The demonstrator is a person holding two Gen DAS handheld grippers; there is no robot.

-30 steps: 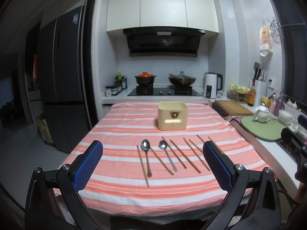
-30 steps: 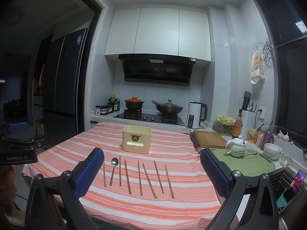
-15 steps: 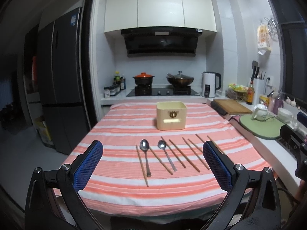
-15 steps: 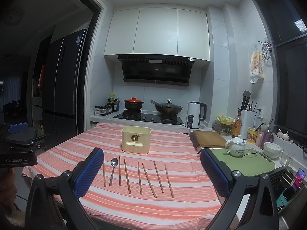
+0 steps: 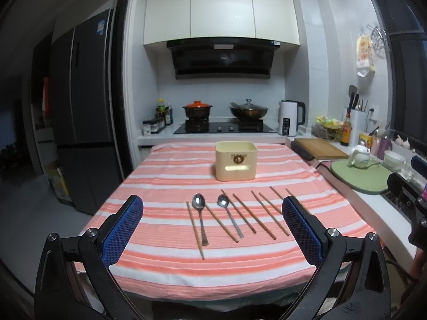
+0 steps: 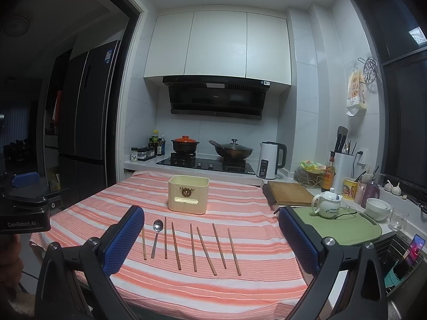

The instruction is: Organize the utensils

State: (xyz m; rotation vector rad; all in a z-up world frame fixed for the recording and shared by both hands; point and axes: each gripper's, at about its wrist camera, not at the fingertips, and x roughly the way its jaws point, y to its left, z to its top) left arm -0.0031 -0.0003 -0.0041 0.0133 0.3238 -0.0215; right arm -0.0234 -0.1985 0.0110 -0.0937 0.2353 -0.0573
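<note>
Table (image 5: 165,176): covered by an orange-and-white striped cloth, kitchen stove at its far edge.

Holder (image 5: 236,160): cream box, open top, standing upright at the far middle of the table, apparently empty so far (interior not fully visible).

Utensils: laid in a row on the cloth, near side of the holder and well apart from it. Two metal spoons (image 5: 200,217), bowls pointing far, lie toward the left of the row; wooden chopsticks (image 5: 263,218) lie singly between and to the right of them, some slightly fanned. None is in the holder.

Left gripper (image 5: 212,226): jaws spread wide, nothing between them, held off the near edge of the table.

Right gripper (image 6: 210,238): jaws likewise spread and empty, also short of the near edge.

Step in hand, judged: first pick not yet begun. Recommended handling: approach one thin piece at a time, jaws straddling it crosswise near mid-length, pads low to the cloth (the sticks are slim and may roll), close firmly, tip upright, lower into the holder.
</note>
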